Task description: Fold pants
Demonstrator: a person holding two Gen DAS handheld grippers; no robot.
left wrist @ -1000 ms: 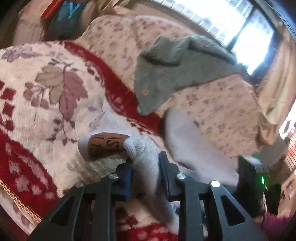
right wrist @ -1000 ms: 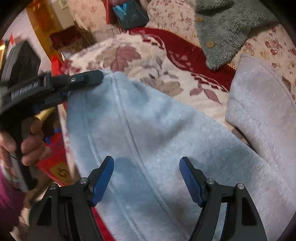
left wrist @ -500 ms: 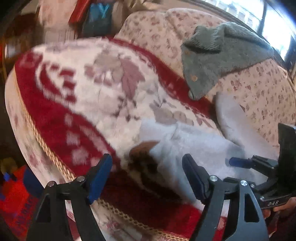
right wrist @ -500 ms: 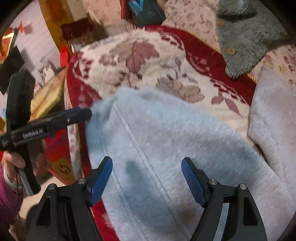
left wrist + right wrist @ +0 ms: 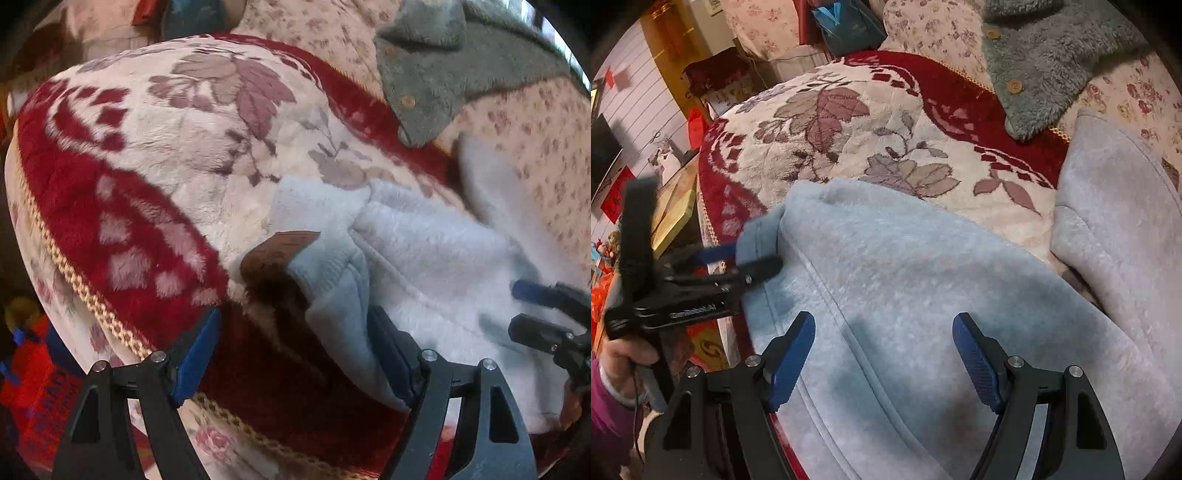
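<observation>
The light grey-blue fleece pants (image 5: 905, 280) lie on a red and cream floral blanket (image 5: 849, 122), one leg running up to the right (image 5: 1119, 192). Their waistband with a brown label (image 5: 280, 251) faces the left gripper. My left gripper (image 5: 295, 350) is open, its jaws on either side of the waistband corner; it also shows in the right wrist view (image 5: 753, 258). My right gripper (image 5: 882, 354) is open and empty just above the pants; it also shows at the right edge of the left wrist view (image 5: 546, 314).
A grey fleece jacket with buttons (image 5: 1045, 55) lies on the floral sofa back (image 5: 934, 33). The blanket's braided edge (image 5: 74, 280) drops off at the left, with red items on the floor (image 5: 33, 387) below. Boxes and a blue bag (image 5: 846, 26) sit beyond.
My left gripper let go of the waistband, opened, and has come back around the waistband corner. The pants have settled flat on the blanket. My right gripper stayed open above them.
</observation>
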